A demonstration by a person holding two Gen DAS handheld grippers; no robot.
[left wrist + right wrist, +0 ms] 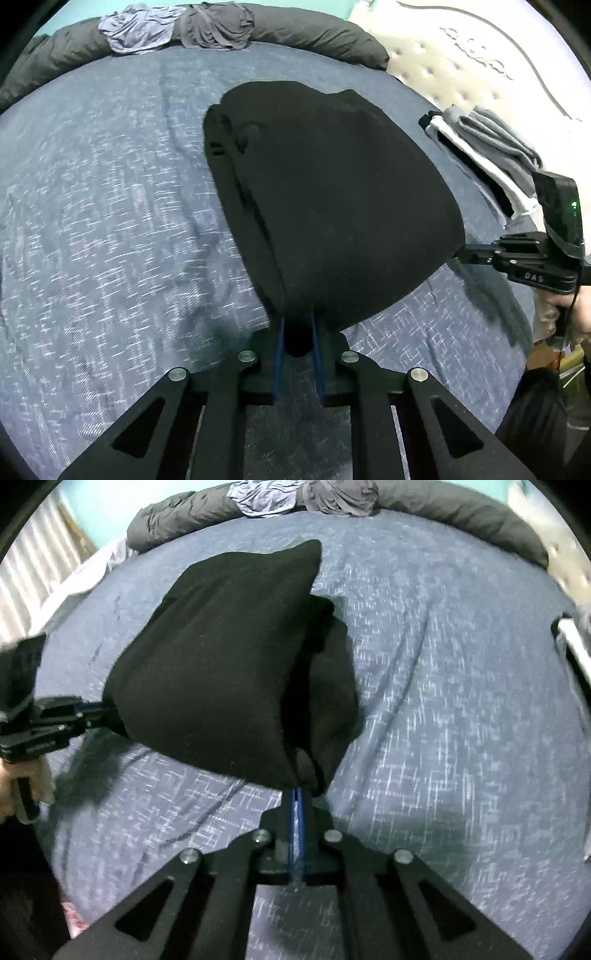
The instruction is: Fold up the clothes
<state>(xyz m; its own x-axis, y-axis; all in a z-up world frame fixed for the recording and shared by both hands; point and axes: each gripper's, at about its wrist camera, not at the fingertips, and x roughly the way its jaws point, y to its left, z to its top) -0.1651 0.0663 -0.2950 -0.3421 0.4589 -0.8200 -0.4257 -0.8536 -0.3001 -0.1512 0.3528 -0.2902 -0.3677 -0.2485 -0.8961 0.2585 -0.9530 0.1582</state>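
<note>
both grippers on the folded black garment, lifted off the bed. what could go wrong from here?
1. Both the left gripper and the right gripper pinch only edge bunches of the black garment; layers may slip and the fold open.
2. Its far end hangs unsupported and could drag on the blue bedsheet.
3. The stack of folded clothes sits at the bed's edge; setting the garment on it carelessly might topple it.

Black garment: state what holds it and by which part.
Both grippers hold the folded black garment, lifted above the bed. The left gripper pinches its near edge; the right gripper clamps the near corner on its side.
</note>
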